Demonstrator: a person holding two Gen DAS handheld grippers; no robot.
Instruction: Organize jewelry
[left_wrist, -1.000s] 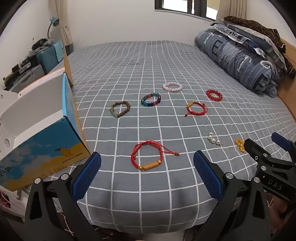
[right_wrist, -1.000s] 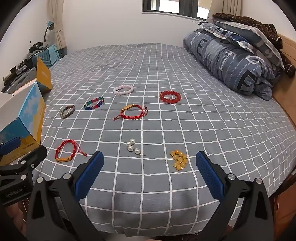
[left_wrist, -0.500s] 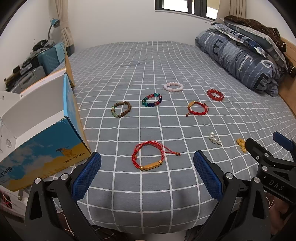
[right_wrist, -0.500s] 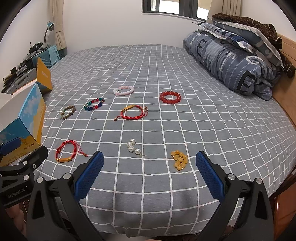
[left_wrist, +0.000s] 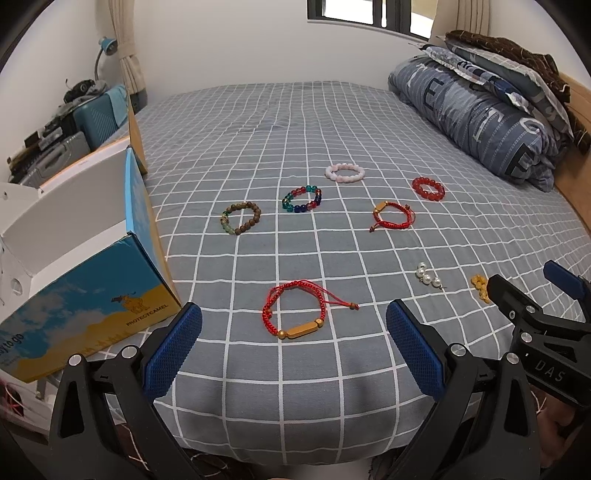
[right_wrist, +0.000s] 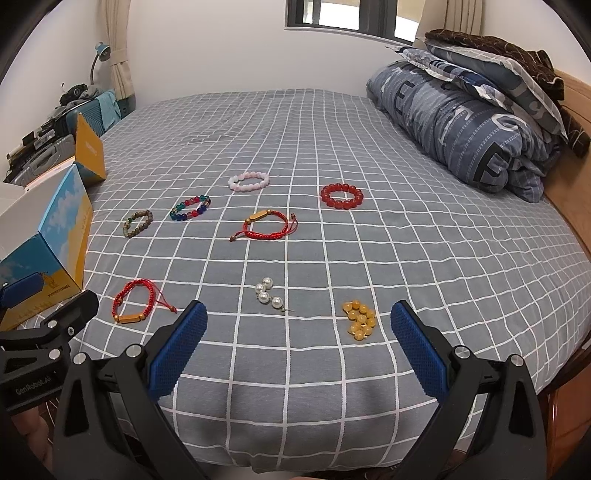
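Note:
Several bracelets lie on the grey checked bed. A red cord bracelet (left_wrist: 293, 314) with a gold bar lies just ahead of my open, empty left gripper (left_wrist: 293, 345). Pearl beads (right_wrist: 269, 295) and yellow beads (right_wrist: 359, 320) lie just ahead of my open, empty right gripper (right_wrist: 295, 341). Farther off lie a brown bead bracelet (left_wrist: 241, 218), a multicoloured one (left_wrist: 302, 199), a pink one (left_wrist: 345, 172), a red bead one (left_wrist: 428, 188) and a second red cord bracelet (left_wrist: 392, 215). An open blue and yellow box (left_wrist: 88, 295) stands at the left.
A folded blue duvet and pillows (left_wrist: 480, 107) lie at the bed's far right. Suitcases and clutter (left_wrist: 66, 125) stand beyond the box at the left. The right gripper shows at the right edge of the left wrist view (left_wrist: 535, 325).
Both grippers have drifted slightly; the scene sits a little lower and closer in the views. Both stay open. No jewelry has moved.

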